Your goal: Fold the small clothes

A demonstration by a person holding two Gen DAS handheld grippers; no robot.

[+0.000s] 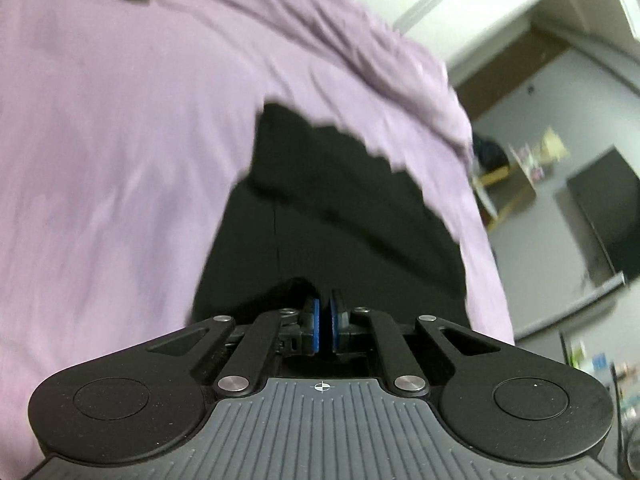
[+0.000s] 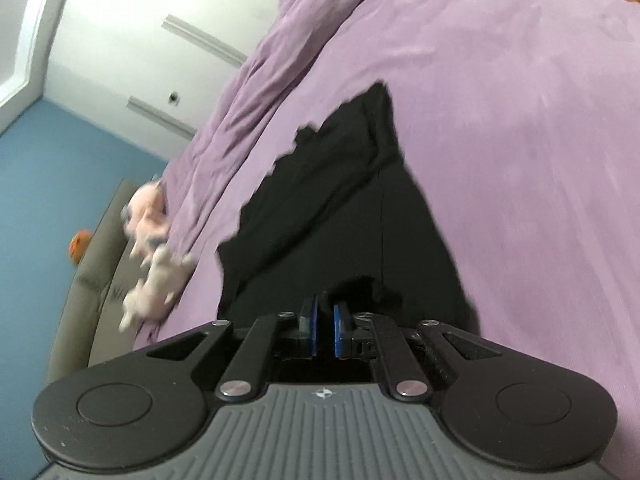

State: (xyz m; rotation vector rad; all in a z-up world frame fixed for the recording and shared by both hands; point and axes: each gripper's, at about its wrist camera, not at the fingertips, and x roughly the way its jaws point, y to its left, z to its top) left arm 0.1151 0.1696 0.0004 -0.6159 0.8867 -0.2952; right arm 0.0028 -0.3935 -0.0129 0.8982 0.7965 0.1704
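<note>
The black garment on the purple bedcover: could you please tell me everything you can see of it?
The black garment is plain, soft, matte cloth with one straight seam and a jagged-looking far edge. It lies spread on the purple bedcover. Its near edge bunches at both grippers: the left gripper and the right gripper are each shut on it.

Purple bedspread (image 1: 120, 140) fills most of both views, bunched into wrinkles along its far edge. White wardrobe doors (image 2: 132, 40) behind it, with raised trim strips. Blue wall (image 2: 48, 200) next to the doors in the right view. Grey-brown upholstered bench (image 2: 92, 272) sits beside the bed, small orange item (image 2: 80, 245) on it. Left view: grey wall (image 1: 560, 92), dark screen (image 1: 608, 208), wooden shelf (image 1: 508, 184) with blurred clutter. Lighting even, both frames motion-blurred.
</note>
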